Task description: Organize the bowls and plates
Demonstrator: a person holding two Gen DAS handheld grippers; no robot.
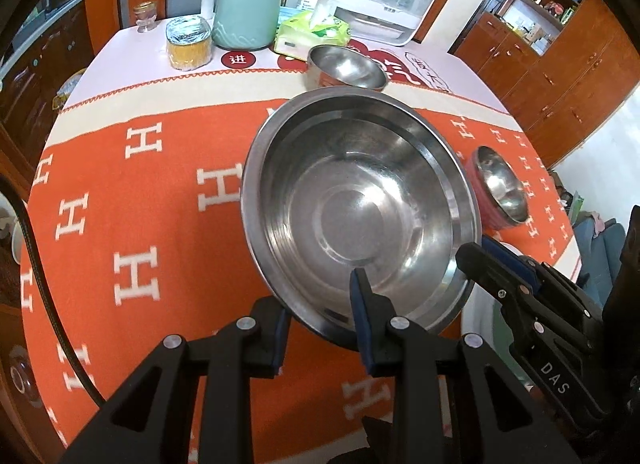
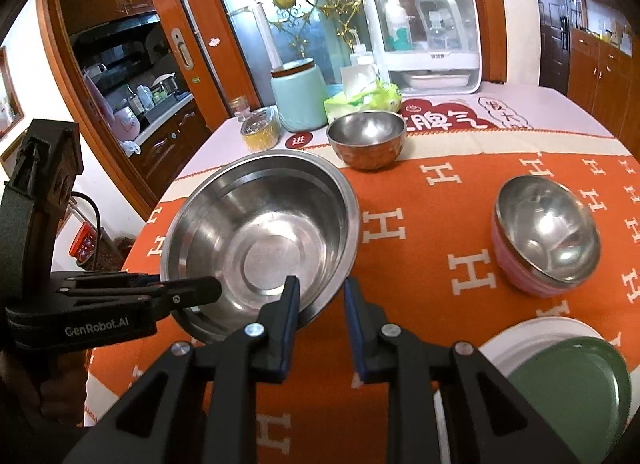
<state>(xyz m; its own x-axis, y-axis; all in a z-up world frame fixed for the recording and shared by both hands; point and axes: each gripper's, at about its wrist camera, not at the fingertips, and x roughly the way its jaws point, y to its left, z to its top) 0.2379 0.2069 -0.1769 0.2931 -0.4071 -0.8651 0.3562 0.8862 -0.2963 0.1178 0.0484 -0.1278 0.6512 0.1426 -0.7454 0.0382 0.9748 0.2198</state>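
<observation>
Round table under an orange H-pattern tablecloth (image 1: pixel 132 200) with a cream band and white far section. Large stainless steel basin (image 1: pixel 360 208) was held tilted over the middle of the tabletop, near rim raised, clear of the cloth as far as the views showed. Both tools were clamped on its rim: left gripper (image 1: pixel 320 328) had one blue-padded finger inside the basin and the other outside under the near rim; right gripper (image 2: pixel 320 328) straddled the rim on the basin's other near side, one finger inside the wall, the other outside it. Jaws of both narrow, closed on the rim. In the left wrist view the right gripper came in from the right edge and bit the basin's right rim; in the right wrist view the left gripper came in from the left, pinching the left rim. White dish-drying cabinet (image 2: pixel 424 36) stood at the far edge. Mint-green ceramic jar (image 1: pixel 248 10) with dark lid near the far left edge, green tissue pack (image 1: pixel 312 32) just beside it. Stacked plates, green plate (image 2: pixel 572 392) on a white plate (image 2: pixel 520 340), at the near right edge. Pink-sided steel-lined bowl (image 2: pixel 546 232) on the right side of the tabletop, upright. Plain steel bowl (image 2: pixel 368 136) on the cream band beyond the basin. Yellow-filled glass container (image 1: pixel 188 42) left of the jar, small glass jar (image 1: pixel 145 16) at the far left corner.
</observation>
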